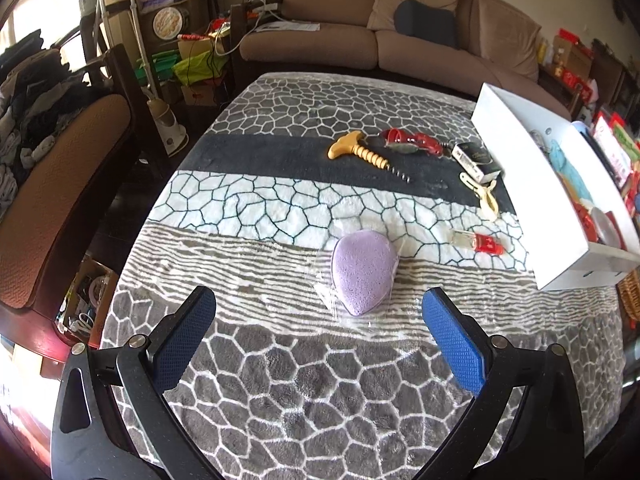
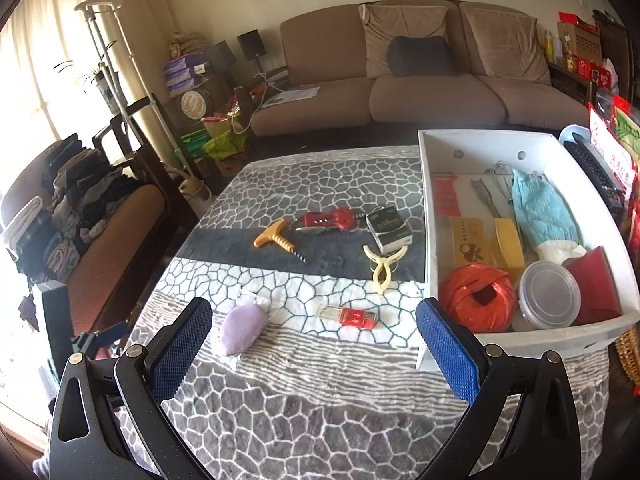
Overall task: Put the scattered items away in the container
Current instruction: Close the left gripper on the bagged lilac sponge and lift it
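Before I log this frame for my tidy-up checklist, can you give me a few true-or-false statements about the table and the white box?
1. The purple teardrop sponge lies on the patterned table cover, outside the white rectangular box. True.
2. The left gripper is shut on the sponge. False: it is open and empty.
3. The orange ball of twine is inside the box. True.
4. The wooden-handled corkscrew is in the box. False: it lies on the table cover.
5. The right gripper holds the cream plastic clip. False: it is open and empty.
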Demonstrator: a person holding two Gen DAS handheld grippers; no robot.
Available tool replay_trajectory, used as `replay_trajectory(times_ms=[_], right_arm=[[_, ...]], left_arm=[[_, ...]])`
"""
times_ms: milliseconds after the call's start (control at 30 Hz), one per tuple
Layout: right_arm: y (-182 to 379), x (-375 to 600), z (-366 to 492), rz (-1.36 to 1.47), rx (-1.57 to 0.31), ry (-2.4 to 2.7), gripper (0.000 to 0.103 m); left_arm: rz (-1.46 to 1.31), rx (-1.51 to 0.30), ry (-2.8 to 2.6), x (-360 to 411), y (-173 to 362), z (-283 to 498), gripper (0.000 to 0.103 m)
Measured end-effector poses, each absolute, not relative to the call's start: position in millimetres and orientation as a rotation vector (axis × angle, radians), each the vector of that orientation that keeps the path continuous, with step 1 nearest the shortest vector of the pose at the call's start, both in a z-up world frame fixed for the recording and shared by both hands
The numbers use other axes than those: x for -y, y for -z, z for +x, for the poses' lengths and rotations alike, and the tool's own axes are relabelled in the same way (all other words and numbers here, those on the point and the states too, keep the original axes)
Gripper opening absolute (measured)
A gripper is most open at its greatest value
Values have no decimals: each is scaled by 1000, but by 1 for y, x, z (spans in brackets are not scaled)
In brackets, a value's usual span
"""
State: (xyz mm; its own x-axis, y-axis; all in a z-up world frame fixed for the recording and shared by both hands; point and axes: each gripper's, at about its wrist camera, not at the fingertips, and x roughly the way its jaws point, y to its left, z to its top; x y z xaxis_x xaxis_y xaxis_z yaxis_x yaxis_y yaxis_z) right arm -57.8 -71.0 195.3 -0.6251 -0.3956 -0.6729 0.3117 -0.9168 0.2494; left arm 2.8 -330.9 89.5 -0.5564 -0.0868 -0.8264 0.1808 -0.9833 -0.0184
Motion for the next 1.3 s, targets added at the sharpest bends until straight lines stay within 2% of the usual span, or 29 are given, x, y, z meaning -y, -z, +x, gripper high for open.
replay_trajectory(times_ms=[233,400,567,700,833,933,1000,1067,1167,1200,1233,1267,1300], right_arm=[[-172,82,-79,1095,156,2469,103],[-158,84,-88,1094,177,2441,103],[-153,86,-95,1083,193,2430,103],[-159,82,-96,1060,219,2432,103],[-166,76,-97,1051,210,2450,103],[-171,63,-102,1040,264,2461,103],[-174,56,-106,1028,302,2460,103],[-175,56,-111,1041,302,2439,103],[-166,74,-119,1072,189,2387,102],[-160,83,-122,1099,128,2364,99],[-151,93,-127,1132,69,2334,88],[-141,100,-132,1173,24,2302,70],[-131,107,-138,1217,-10,2277,59]], left_arm=[[1456,42,2605,310,-39,-33,103],[1484,-49,2660,310,-30,-42,103],[1547,-26,2647,305,-14,-53,103],[1544,-155,2670,314,-10,-53,100],[1527,-204,2683,319,-7,-52,84],[1503,-178,2698,319,-10,-51,61],[1507,-218,2704,324,-12,-51,55],[1511,-297,2711,332,-14,-50,42],[1523,-427,2711,346,-15,-50,38],[1522,-453,2712,349,-16,-49,36],[1520,-476,2715,353,-17,-48,34],[1515,-502,2719,355,-19,-46,33],[1509,-526,2725,358,-21,-43,32]])
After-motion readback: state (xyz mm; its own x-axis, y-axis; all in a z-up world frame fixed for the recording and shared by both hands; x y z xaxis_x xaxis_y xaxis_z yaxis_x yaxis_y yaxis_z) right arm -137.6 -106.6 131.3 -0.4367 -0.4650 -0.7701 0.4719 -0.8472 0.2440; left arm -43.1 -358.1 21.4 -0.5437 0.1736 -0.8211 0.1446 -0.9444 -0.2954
